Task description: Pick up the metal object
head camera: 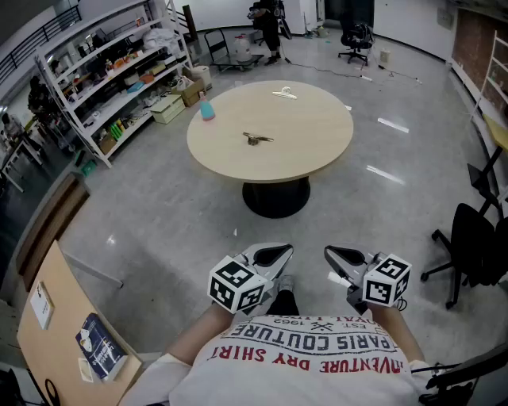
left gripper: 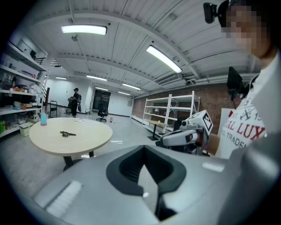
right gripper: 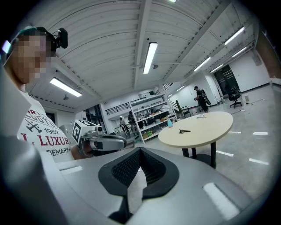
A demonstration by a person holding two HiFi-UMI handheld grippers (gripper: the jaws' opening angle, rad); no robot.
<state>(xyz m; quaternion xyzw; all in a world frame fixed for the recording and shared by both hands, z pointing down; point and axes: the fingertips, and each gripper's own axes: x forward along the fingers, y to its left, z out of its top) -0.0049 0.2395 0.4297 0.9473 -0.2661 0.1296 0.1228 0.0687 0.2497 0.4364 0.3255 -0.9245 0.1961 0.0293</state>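
The metal object (head camera: pixel 257 139) is a small dark piece lying near the middle of the round beige table (head camera: pixel 309 151). It also shows far off in the left gripper view (left gripper: pixel 67 133) and the right gripper view (right gripper: pixel 184 131). My left gripper (head camera: pixel 286 250) and right gripper (head camera: pixel 329 253) are held side by side close to my body, well short of the table, pointing toward it. Both are shut with nothing between the jaws, as seen from the left gripper (left gripper: pixel 147 178) and the right gripper (right gripper: pixel 134 178).
A blue bottle (head camera: pixel 207 109) and a white hanger-like item (head camera: pixel 284 94) lie on the table's far side. Shelves (head camera: pixel 111 71) line the left, an office chair (head camera: pixel 468 246) stands at right, a wooden desk (head camera: pixel 48 349) at lower left. A person (head camera: pixel 266 24) stands far back.
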